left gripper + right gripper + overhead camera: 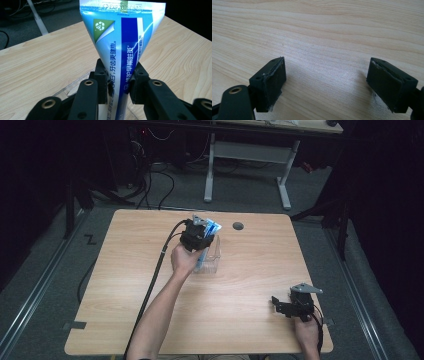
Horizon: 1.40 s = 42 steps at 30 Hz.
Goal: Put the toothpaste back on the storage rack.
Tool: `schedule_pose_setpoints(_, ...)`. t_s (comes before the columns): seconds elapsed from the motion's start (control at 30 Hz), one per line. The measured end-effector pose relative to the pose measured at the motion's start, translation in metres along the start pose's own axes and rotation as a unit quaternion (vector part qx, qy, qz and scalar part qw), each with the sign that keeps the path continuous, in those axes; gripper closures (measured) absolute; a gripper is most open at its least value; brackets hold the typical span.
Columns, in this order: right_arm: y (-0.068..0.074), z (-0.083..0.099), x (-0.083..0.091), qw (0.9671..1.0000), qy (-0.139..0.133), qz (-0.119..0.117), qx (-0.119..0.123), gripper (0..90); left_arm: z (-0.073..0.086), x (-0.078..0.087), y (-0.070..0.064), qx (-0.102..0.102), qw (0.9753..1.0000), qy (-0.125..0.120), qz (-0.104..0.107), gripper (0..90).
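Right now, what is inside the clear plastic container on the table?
The blue toothpaste tube stands in the clear container, clamped by the left gripper. Its lower end and the container's bottom are hidden behind the gripper and hand.

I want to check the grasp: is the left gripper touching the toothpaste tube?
Touching. In the left gripper view, both black jaws of the left gripper press against the sides of the toothpaste tube, with no gap.
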State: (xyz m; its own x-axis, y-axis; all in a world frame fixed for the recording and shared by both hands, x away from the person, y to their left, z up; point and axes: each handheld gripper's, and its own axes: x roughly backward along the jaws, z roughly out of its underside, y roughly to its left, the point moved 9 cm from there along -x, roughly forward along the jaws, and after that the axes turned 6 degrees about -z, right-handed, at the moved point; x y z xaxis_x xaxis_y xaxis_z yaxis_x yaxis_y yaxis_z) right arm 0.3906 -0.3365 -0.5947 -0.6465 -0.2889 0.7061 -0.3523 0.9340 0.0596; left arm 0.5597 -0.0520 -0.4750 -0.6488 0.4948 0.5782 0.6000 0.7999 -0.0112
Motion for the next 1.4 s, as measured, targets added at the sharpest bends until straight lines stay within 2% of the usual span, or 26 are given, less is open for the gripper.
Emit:
schedule_pose_setpoints(0.3,0.000,0.000,0.000,1.0000,0.000,0.000,0.000,15.8,0.000,-0.002,-0.001,0.000,1.0000,0.001,0.000,71.0)
schedule_pose_setpoints(0.7,0.000,0.000,0.000,1.0000,0.000,0.000,0.000,15.8,0.000,-0.003,-0.006,-0.001,0.9999,0.003,0.012,69.0)
schedule_pose_setpoints(0.8,0.000,0.000,0.000,1.0000,0.000,0.000,0.000,15.8,0.000,-0.002,-0.005,-0.001,1.0000,0.002,0.006,67.1)
schedule_pose_setpoints(1.03,0.000,0.000,0.000,1.0000,0.000,0.000,0.000,15.8,-0.006,0.011,0.002,0.008,0.9998,-0.017,0.003,60.7)
schedule_pose_setpoints(1.4,0.000,0.000,0.000,1.0000,0.000,0.000,0.000,15.7,-0.007,0.025,0.007,0.011,0.9995,-0.030,0.003,53.4)
